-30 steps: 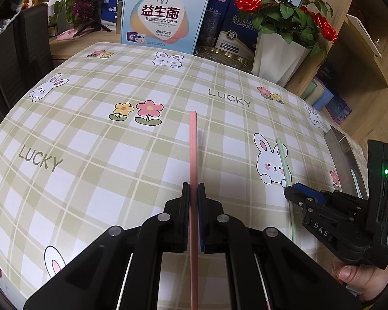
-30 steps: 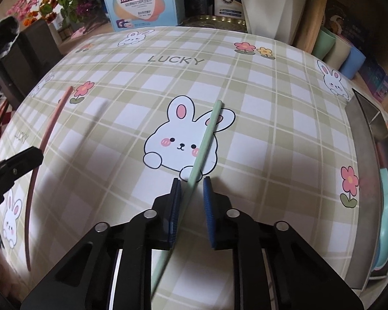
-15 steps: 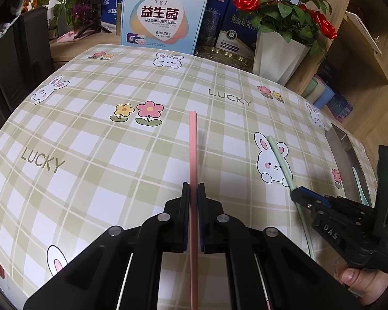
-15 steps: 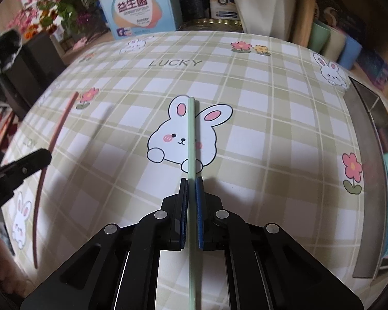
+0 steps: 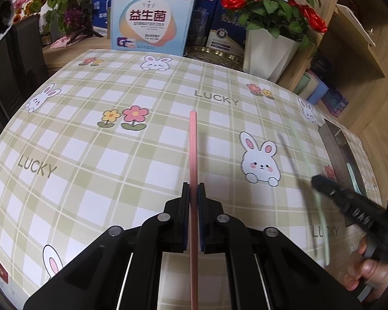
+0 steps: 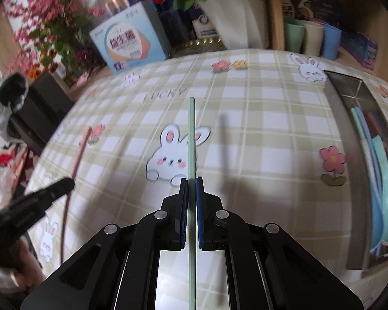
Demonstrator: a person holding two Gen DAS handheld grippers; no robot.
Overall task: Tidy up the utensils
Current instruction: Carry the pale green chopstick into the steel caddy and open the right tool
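Note:
My left gripper (image 5: 193,193) is shut on a pink chopstick (image 5: 193,152) that points forward over the checked tablecloth. My right gripper (image 6: 192,188) is shut on a pale green chopstick (image 6: 191,134) and holds it lifted above the table; its shadow falls to the right. In the left wrist view the right gripper (image 5: 320,183) and the green chopstick (image 5: 301,147) are blurred by motion. In the right wrist view the left gripper (image 6: 64,184) and the pink chopstick (image 6: 77,157) show at the left. A metal tray (image 6: 336,118) at the right holds spoons (image 6: 385,196) and other utensils.
The tray also shows in the left wrist view (image 5: 334,144). At the table's far edge stand a blue-white box (image 5: 150,23), a white pot of red roses (image 5: 268,51) and coloured cups (image 6: 312,38). A dark chair (image 5: 15,59) stands at the left.
My right gripper shut on the green chopstick and lifted it off the table, swinging right toward the tray. The left gripper kept holding the pink chopstick almost still.

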